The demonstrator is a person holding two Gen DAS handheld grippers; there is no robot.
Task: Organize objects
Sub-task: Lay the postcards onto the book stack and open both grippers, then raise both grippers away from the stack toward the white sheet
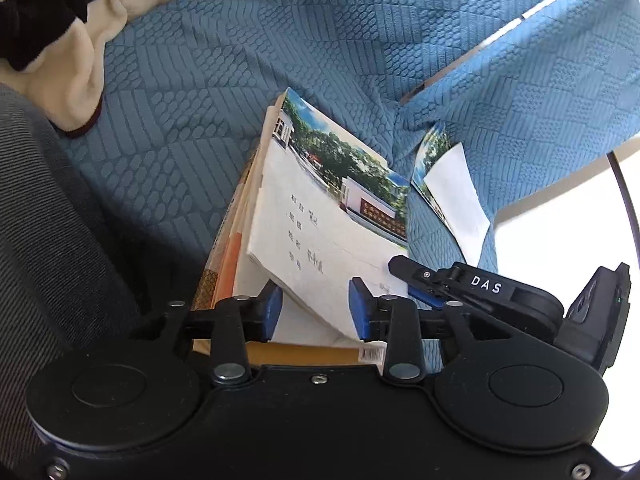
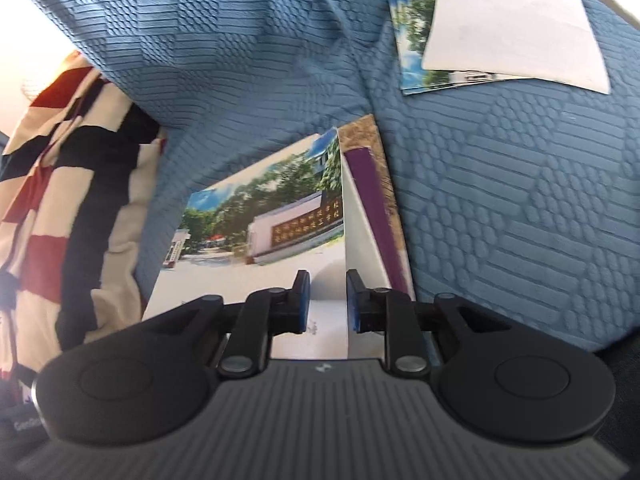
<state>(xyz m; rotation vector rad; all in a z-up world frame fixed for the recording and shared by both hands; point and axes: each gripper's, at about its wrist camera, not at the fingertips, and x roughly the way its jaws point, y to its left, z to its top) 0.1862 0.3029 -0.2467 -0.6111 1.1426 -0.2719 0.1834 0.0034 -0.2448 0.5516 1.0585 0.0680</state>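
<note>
A stack of books lies on the blue textured cover. On top is a notebook with a photo of a gate and trees; orange and yellow books lie under it. My left gripper stands open, its blue pads on either side of the stack's near edge with a gap to the pages. In the right wrist view the same notebook leans beside a purple-edged book. My right gripper is open, and the stack's near edge lies between its jaws. One of its fingers shows beside the stack.
A second photo-cover notebook with a white sheet on it lies further off on the cover. A striped black, red and cream blanket is bunched at the left. Grey cloth fills the left edge.
</note>
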